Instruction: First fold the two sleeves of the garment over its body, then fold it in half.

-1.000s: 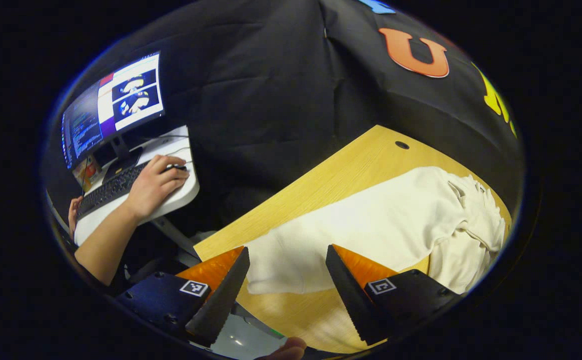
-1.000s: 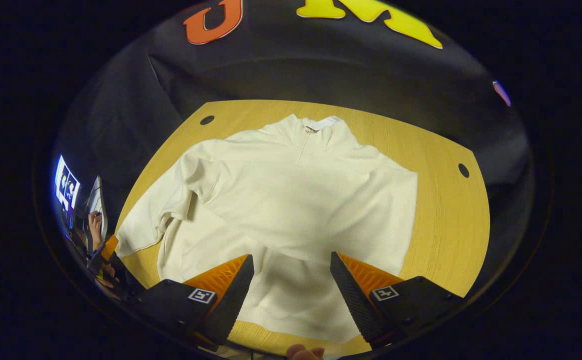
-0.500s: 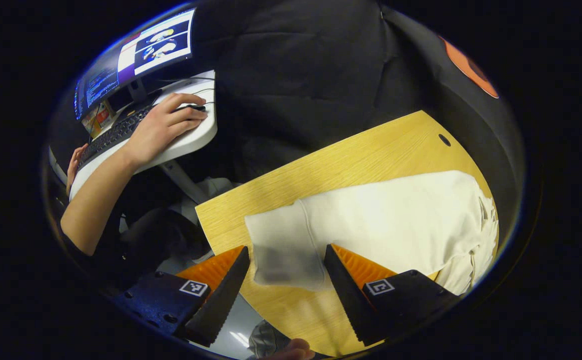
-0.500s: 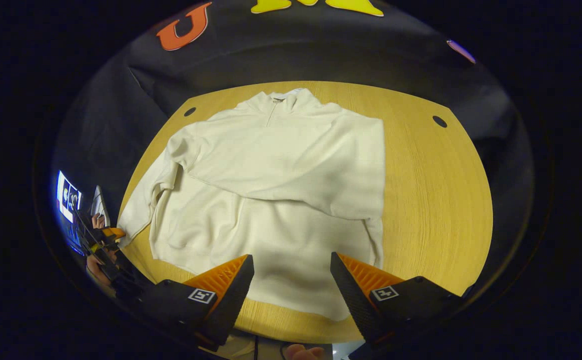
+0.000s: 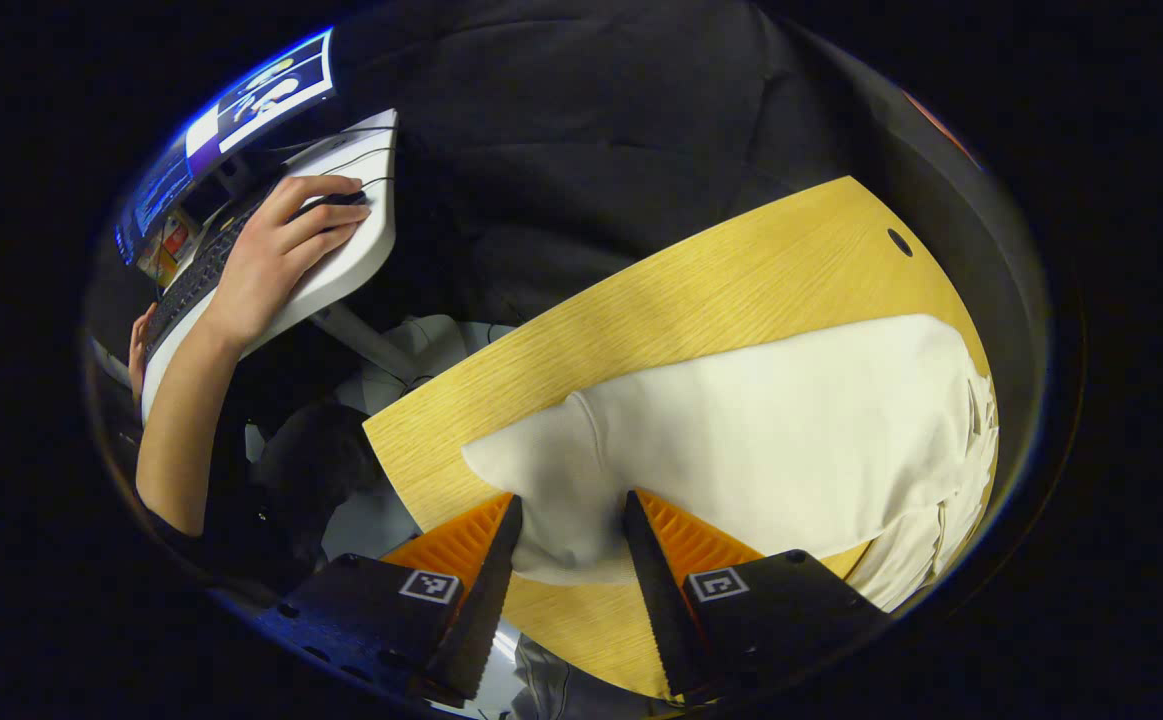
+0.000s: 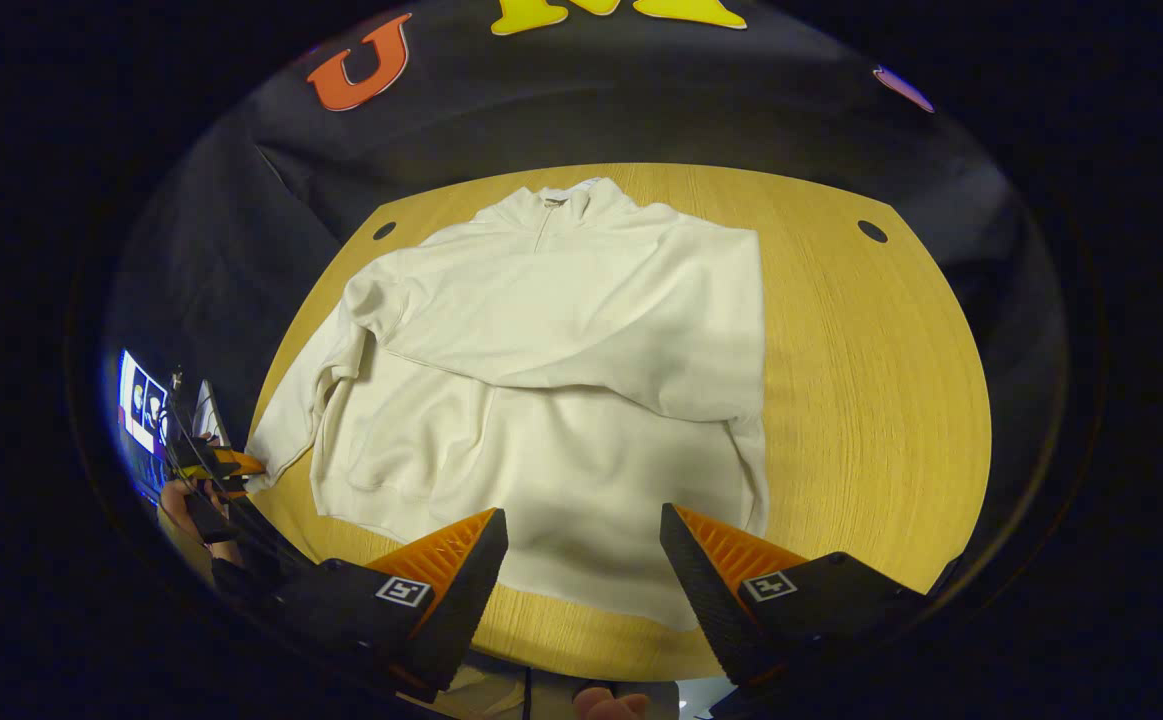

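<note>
Left gripper [image 5: 566, 545] is seen with its fingers drawn closer together than half a second ago, the cuff of the sleeve [image 5: 551, 500] now lying between them; whether both fingers press on the cloth cannot be told. In the right gripper view this gripper [image 6: 231, 465] is found at the sleeve's cuff end, by the near-left edge of the table [image 6: 871, 400].

Right gripper [image 6: 581, 570] is held spread above the garment's hem, hardly shifted since the earlier frame, with nothing between its fingers.

The garment [image 6: 561, 400], a cream pullover, is laid flat on the table, its long axis running from the collar at the table's far edge to the hem at the near edge. One sleeve is already folded across the chest, slanting from the garment's left shoulder towards its right side. The other sleeve is stretched outward and downward from the left shoulder towards the table's near-left corner.

Beyond that corner, a person's hand [image 5: 276, 245] is rested on a mouse at a white desk [image 5: 356, 250].
</note>
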